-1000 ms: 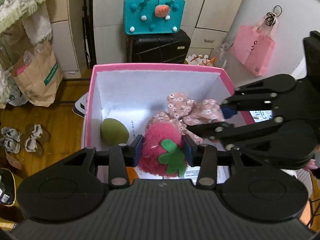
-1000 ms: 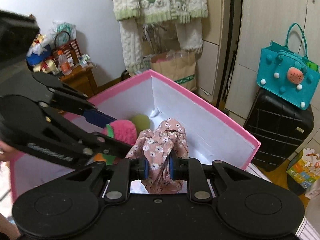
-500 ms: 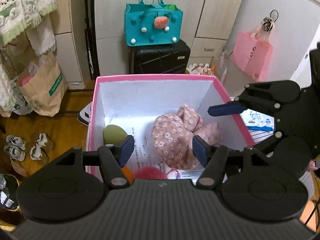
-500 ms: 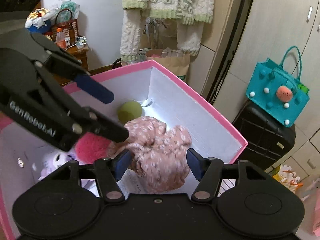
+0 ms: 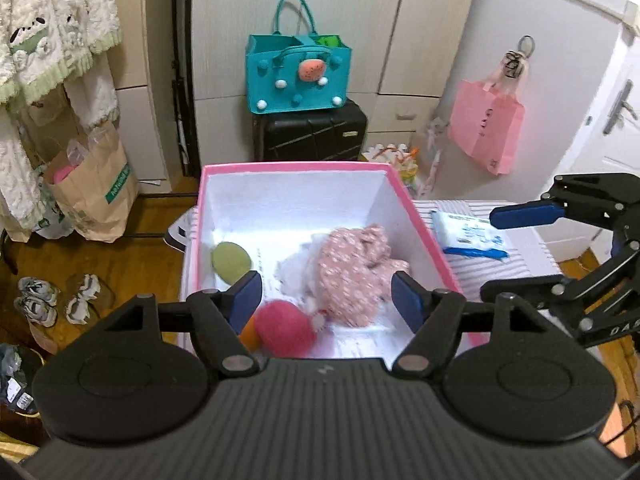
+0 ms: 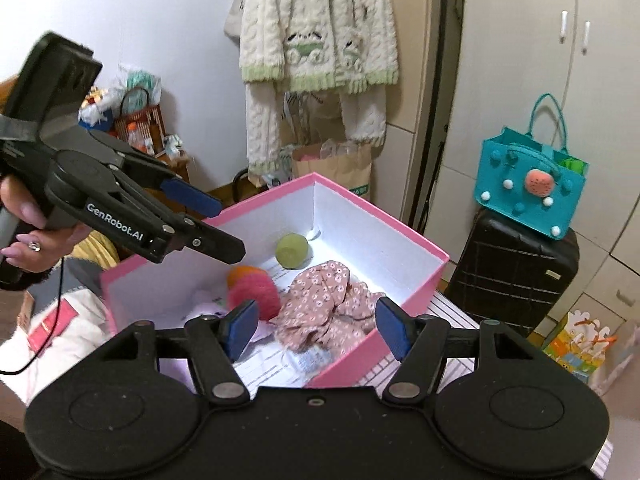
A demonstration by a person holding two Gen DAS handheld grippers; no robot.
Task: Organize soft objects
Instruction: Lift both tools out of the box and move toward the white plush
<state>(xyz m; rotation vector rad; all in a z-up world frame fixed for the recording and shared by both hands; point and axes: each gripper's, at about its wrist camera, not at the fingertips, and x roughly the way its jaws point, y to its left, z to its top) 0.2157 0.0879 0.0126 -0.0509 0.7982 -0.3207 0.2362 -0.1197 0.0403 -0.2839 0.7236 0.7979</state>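
Floral cloth (image 5: 356,276) lies lengthwise in pink box (image 5: 288,166) — both grippers' jaws opening, empty.

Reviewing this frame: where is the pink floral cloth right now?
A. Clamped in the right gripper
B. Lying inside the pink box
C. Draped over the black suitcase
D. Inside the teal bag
B. The floral cloth lies on the floor of the pink box beside the pink plush, and nothing is between the pads of the right gripper, whose jaws are opening above it.
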